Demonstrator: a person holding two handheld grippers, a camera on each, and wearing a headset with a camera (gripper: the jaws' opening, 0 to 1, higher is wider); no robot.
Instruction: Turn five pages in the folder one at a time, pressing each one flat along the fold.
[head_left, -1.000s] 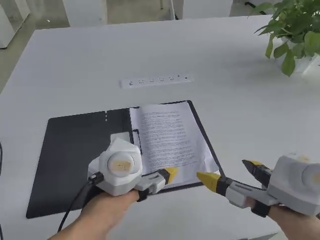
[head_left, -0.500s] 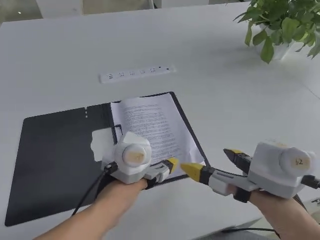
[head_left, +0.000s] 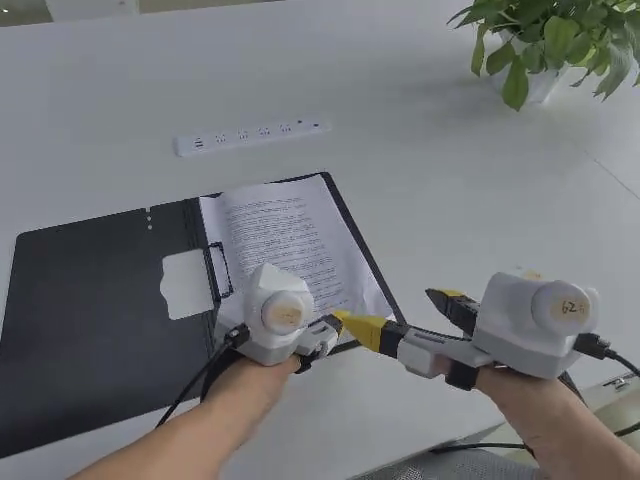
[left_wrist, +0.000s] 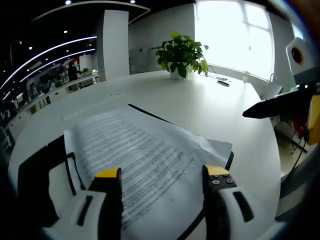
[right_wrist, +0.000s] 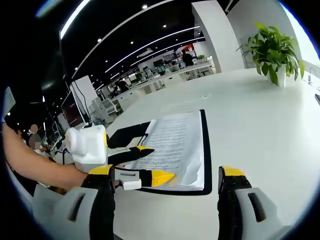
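Paper (head_left: 285, 240) lying in the open black folder (head_left: 90, 300) at the near left of the table (head_left: 450, 180) looks light, limp and easy to crease, so pinch its near right corner. The left gripper (left_wrist: 162, 172) hangs there, spread wide and empty. The right gripper (head_left: 392, 308), just to its right, is also spread and empty.

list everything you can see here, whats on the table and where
table: one, white, under everything
folder: one, black, lying open on the table
pages: one stack, white with print, on the folder's right half
card: one, white, on the folder's left inner cover
power strip: one, white, on the table beyond the folder
potted plant: one, green, far right of the table
cable: one, black, trailing from the left gripper
left gripper: one, white with yellow-tipped jaws, open over the pages' near edge
right gripper: one, same colours, open, beside the folder's near right corner
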